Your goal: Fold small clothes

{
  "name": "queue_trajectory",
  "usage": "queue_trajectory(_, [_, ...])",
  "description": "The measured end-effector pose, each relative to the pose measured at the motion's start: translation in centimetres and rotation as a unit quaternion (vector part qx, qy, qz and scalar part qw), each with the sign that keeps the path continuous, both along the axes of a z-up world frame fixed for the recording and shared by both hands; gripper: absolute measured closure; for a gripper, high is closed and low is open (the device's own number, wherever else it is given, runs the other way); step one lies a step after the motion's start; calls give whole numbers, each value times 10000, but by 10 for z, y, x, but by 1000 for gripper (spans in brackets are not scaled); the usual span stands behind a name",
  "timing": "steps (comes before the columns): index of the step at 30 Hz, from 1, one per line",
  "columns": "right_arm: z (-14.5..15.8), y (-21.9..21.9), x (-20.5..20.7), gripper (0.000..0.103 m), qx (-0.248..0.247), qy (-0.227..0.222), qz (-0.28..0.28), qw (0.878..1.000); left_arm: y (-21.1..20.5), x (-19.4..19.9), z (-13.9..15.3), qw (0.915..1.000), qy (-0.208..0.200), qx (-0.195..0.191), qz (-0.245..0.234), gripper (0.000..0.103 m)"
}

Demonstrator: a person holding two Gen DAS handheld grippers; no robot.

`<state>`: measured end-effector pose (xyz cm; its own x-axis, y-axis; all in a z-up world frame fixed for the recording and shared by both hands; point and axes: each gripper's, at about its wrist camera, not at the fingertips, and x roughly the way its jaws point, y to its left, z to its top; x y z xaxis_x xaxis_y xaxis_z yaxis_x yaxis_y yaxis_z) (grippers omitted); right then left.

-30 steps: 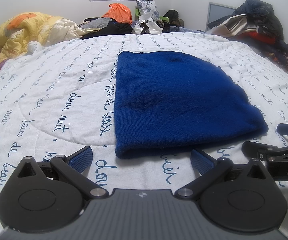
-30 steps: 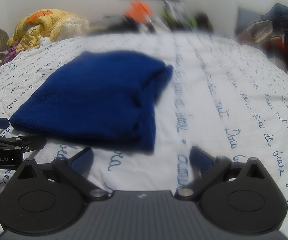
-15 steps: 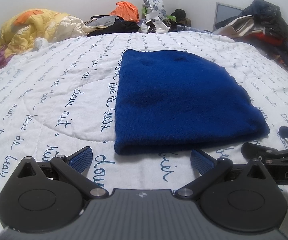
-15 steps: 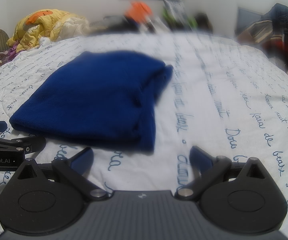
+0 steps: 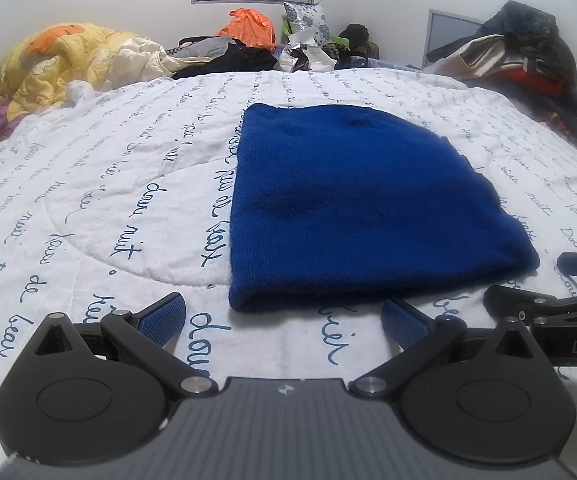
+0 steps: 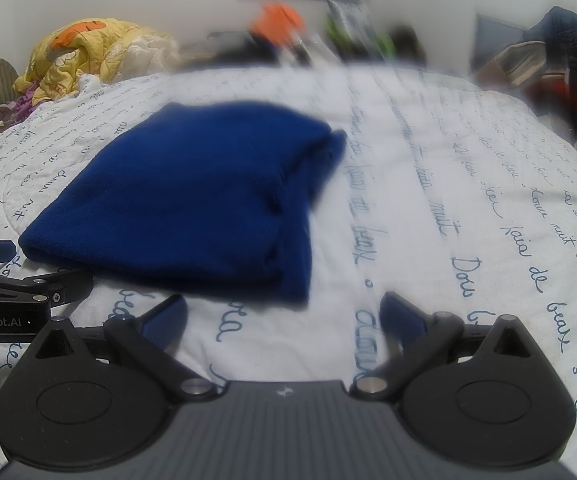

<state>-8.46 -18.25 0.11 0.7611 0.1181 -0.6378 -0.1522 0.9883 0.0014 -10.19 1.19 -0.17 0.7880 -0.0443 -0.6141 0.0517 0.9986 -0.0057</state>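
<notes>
A dark blue knit garment (image 5: 352, 204) lies flat and folded on the white quilt; it also shows in the right wrist view (image 6: 196, 204), with a folded layer at its right side. My left gripper (image 5: 280, 312) is open and empty, just short of the garment's near edge. My right gripper (image 6: 282, 312) is open and empty, near the garment's near right corner. The right gripper's fingers (image 5: 528, 304) show at the right edge of the left wrist view, and the left gripper's fingers (image 6: 28, 292) at the left edge of the right wrist view.
The white quilt (image 5: 88, 200) with blue script covers the bed. A yellow blanket (image 5: 60, 64) lies heaped at the far left. Clothes and bags (image 5: 256, 48) are piled along the far edge, and a dark clothes heap (image 5: 528, 64) stands at the far right.
The left wrist view has shifted slightly, so the garment sits a little farther ahead and more centred. The right gripper has barely moved. Both grippers stay open.
</notes>
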Motion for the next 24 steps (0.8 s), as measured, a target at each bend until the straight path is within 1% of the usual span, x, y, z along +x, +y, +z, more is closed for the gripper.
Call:
queue_trajectory(21, [0, 0, 0, 0, -1, -1, -2, 10000, -1, 0, 0, 10000, -2, -4, 2, 0])
queue_trajectory(24, [0, 0, 0, 0, 0, -2, -2, 10000, 0, -2, 0, 10000, -15, 20, 66, 0])
